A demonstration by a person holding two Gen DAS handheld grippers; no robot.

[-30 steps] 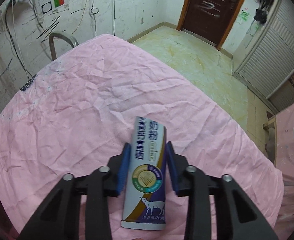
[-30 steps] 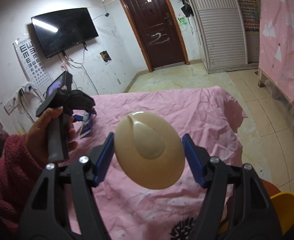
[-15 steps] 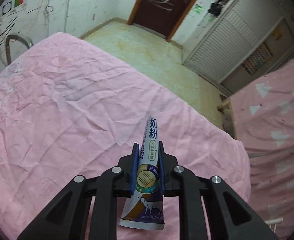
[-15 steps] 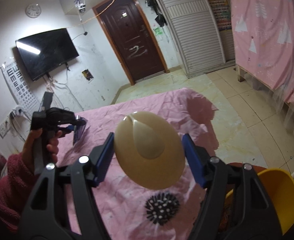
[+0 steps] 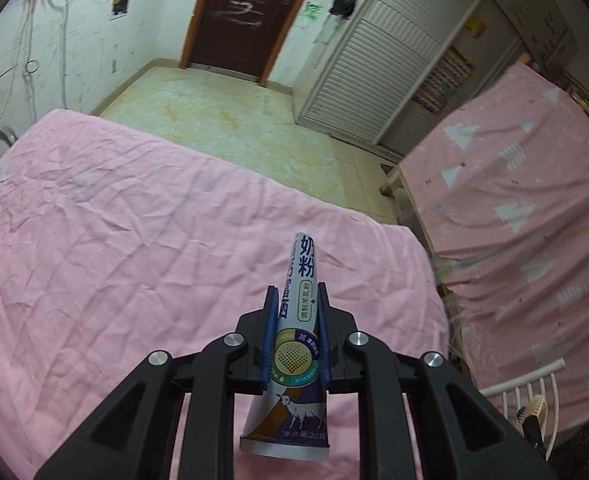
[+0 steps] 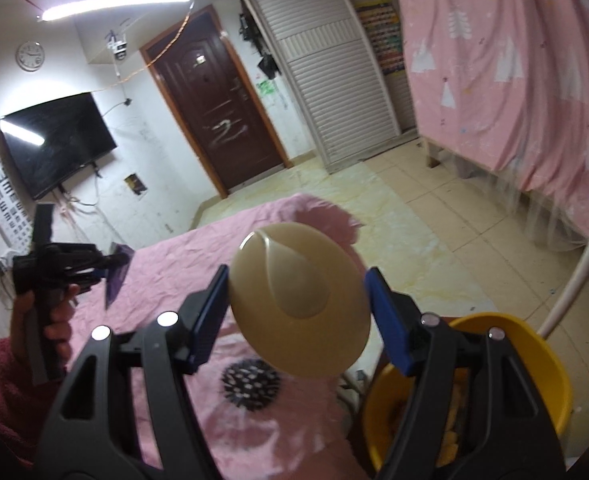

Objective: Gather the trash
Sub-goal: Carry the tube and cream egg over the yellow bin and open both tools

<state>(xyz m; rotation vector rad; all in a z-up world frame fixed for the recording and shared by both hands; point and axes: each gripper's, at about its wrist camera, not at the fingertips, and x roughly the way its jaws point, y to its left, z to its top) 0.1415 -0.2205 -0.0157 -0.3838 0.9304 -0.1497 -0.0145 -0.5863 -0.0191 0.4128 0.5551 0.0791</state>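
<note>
Left gripper [image 5: 294, 312] is pinched tight on the milk-powder sachet [image 5: 294, 344], which is squeezed flat between the pads and off the sheet. Its jaws have just been closing, with the sachet between them. Right gripper [image 6: 296, 284] is clamped on a round beige lid [image 6: 299, 300], pads on its rim, jaws held fairly wide by it. I read both pickups as done; what's left is the drop. The yellow bin [image 6: 534, 360] sits low right in the right wrist view, just beside the right gripper, with some yellowish stuff already in it. The lid looks close to a release; the sachet needs carrying across.

Surface: a table under a wrinkled pink sheet [image 5: 134, 220]; I see no other trash on it, bar a dark spiky blob [image 6: 250, 384] I can't identify. Beyond that, tiled floor, a pink-curtained bunk right, a slatted wardrobe, a brown door [image 6: 214, 112], and a wall TV [image 6: 54, 140].
</note>
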